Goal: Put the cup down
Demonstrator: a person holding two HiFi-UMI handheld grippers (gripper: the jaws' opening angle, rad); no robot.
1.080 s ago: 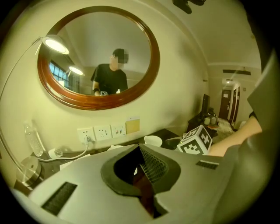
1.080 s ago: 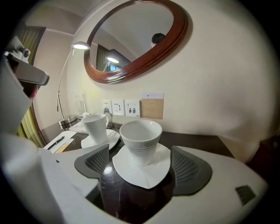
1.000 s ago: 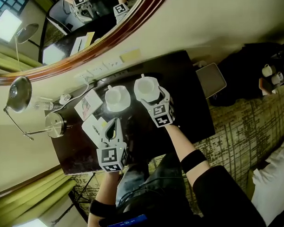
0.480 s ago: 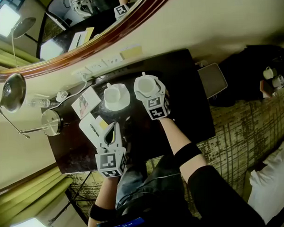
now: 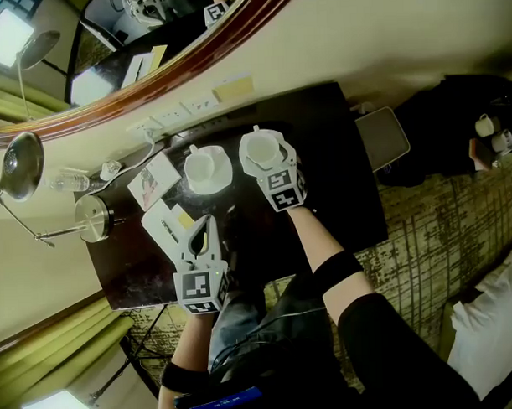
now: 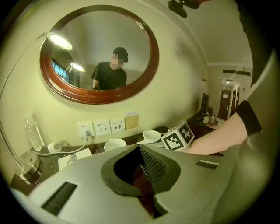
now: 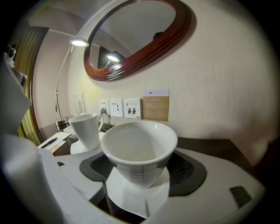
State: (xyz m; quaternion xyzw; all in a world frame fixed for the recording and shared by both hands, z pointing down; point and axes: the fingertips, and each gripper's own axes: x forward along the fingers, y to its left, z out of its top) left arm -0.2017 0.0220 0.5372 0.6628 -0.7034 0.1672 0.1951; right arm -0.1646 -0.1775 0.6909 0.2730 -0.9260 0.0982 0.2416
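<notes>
A white cup [image 5: 259, 147] stands upright on a saucer [image 7: 137, 192] on the dark table [image 5: 339, 188], near the wall. My right gripper [image 5: 265, 160] reaches around it. Its jaws have just been closing, and in the right gripper view the pads [image 7: 188, 173] lie against both sides of the cup [image 7: 139, 151]. A second white cup [image 5: 206, 169], with a handle, sits on its own saucer just left of it. My left gripper [image 5: 206, 228] hovers nearer the table's front edge, shut with nothing in it [image 6: 142, 175].
Left of the cups lie a card [image 5: 155, 181] and a notepad with a pen [image 5: 165, 228]. A lamp base [image 5: 93, 220], a small bottle [image 5: 71, 182] and a plugged cable stand at the far left. Wall sockets [image 5: 179, 108] and a round mirror are behind. A grey tray [image 5: 383, 138] lies off the table's right end.
The right gripper has moved forward so the cup sits deeper between its jaws, and the jaws have narrowed around it. The left gripper has stayed put.
</notes>
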